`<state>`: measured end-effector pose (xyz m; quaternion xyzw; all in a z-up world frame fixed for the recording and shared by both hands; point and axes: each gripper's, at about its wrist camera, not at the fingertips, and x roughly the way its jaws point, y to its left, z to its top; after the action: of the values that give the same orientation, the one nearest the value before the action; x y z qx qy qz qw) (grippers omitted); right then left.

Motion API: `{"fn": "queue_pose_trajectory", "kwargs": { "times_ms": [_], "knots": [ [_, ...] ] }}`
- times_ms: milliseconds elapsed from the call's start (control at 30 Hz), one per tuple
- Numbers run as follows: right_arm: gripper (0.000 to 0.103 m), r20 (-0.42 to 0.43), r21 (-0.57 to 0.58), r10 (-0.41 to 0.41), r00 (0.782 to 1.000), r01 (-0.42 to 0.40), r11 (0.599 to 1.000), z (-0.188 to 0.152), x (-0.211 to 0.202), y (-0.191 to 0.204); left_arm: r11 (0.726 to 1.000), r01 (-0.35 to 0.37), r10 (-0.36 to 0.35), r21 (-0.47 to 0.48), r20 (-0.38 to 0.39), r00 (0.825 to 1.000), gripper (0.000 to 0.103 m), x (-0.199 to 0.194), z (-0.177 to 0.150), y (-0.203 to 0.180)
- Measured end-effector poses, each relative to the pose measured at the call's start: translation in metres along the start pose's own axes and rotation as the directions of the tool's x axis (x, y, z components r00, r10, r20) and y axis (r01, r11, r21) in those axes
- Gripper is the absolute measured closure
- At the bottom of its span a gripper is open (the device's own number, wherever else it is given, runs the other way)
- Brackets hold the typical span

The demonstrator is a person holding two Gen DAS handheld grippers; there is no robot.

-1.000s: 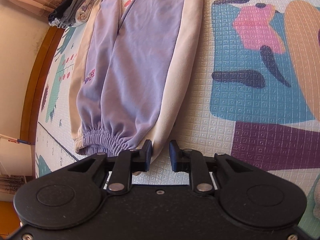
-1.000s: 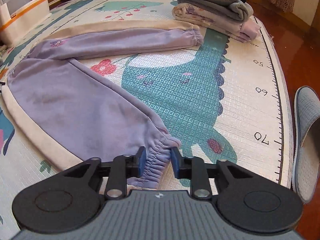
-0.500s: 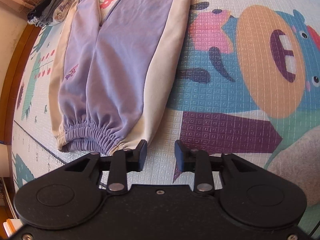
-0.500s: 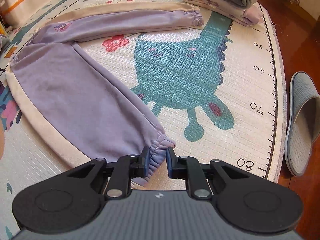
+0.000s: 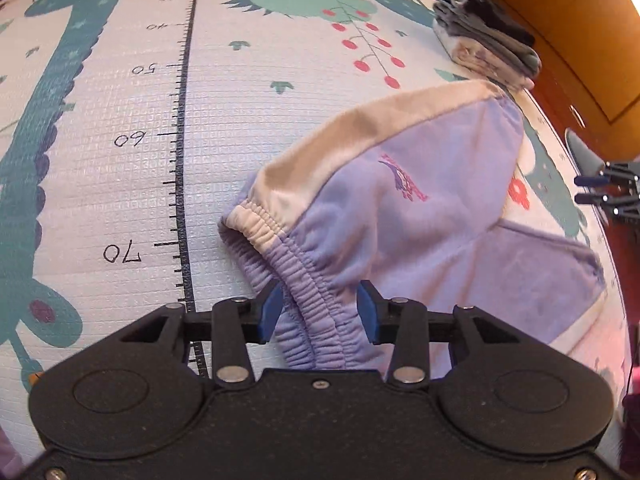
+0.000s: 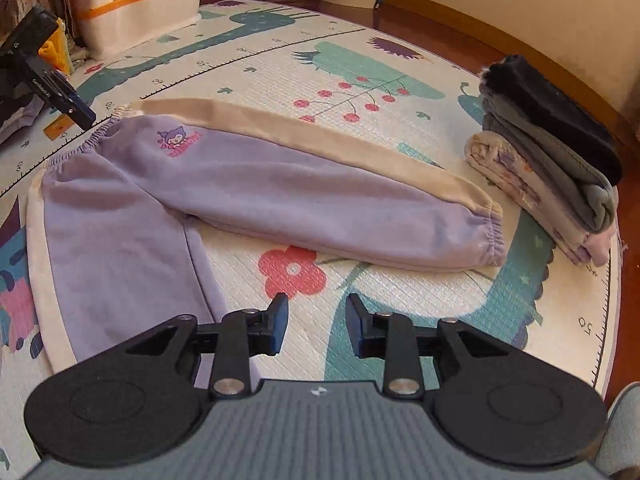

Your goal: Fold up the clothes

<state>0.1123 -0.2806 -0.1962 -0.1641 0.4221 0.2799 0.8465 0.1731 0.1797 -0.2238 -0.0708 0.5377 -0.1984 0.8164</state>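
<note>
Left wrist view first: my left tongs [image 5: 320, 310] have the elastic waistband of the purple trousers [image 5: 420, 216] lying between their blue pads, which stand a little apart on either side of the gathered fabric. I cannot tell whether they are actually pinching it. The waistband end rises off the play mat [image 5: 120, 120], bunched into a hump, with its cream side stripe facing the ruler print near the 60 and 70 marks. A small embroidered logo [image 5: 404, 180] shows on the purple cloth. Farther back, at the mat's edge, sits a stack of folded clothes [image 5: 488, 48]. At the right border I can see my right tongs [image 5: 600, 190] from the side.

From the right wrist view, my right tongs [image 6: 316, 324] are spread wide with nothing between them, hovering above the mat just beside the nearer trouser leg. The trousers [image 6: 280, 188] lie flat across the mat [image 6: 400, 308], with one leg stretching toward the folded stack [image 6: 548, 160] and its cuff close to that stack but not touching. The other leg runs toward me on the left. My left tongs [image 6: 76, 110] meet the waistband at the far left. A white and orange bin [image 6: 140, 12] stands beyond the mat.
</note>
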Motion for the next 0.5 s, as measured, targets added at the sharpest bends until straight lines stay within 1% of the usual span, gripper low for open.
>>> {"fn": "queue_pose_trajectory", "kwargs": {
  "times_ms": [67,167,200,267,367,400,500],
  "knots": [
    [0.070,0.002,-0.071,0.052,0.999,-0.052,0.996,0.010,0.010,0.023,0.997,-0.006,0.006,-0.078,0.008,1.000,0.067,0.005,0.005,0.009],
    [0.070,-0.013,-0.146,0.120,0.993,-0.121,0.982,0.012,0.024,0.056,0.989,0.005,-0.001,-0.151,0.027,1.000,0.069,0.009,0.008,0.018],
    [0.070,-0.023,-0.170,0.138,0.990,-0.140,0.976,0.011,0.027,0.065,0.986,0.011,-0.005,-0.169,0.032,0.999,0.069,0.011,0.009,0.020],
    [0.069,-0.043,-0.211,0.164,0.986,-0.169,0.963,0.008,0.032,0.082,0.980,-0.004,0.012,-0.197,0.040,0.999,0.070,0.014,0.011,0.026],
    [0.068,-0.065,-0.240,0.194,0.979,-0.204,0.949,0.004,0.036,0.101,0.971,0.028,-0.012,-0.236,0.069,0.998,0.072,0.015,0.013,0.035],
    [0.067,-0.068,-0.244,0.199,0.978,-0.209,0.947,0.003,0.037,0.104,0.968,0.041,-0.022,-0.249,0.080,0.997,0.075,0.015,0.013,0.037],
    [0.064,-0.063,-0.243,0.203,0.977,-0.212,0.947,0.003,0.038,0.108,0.964,0.100,-0.076,-0.247,0.106,0.991,0.100,0.012,0.015,0.033]
  ]
}}
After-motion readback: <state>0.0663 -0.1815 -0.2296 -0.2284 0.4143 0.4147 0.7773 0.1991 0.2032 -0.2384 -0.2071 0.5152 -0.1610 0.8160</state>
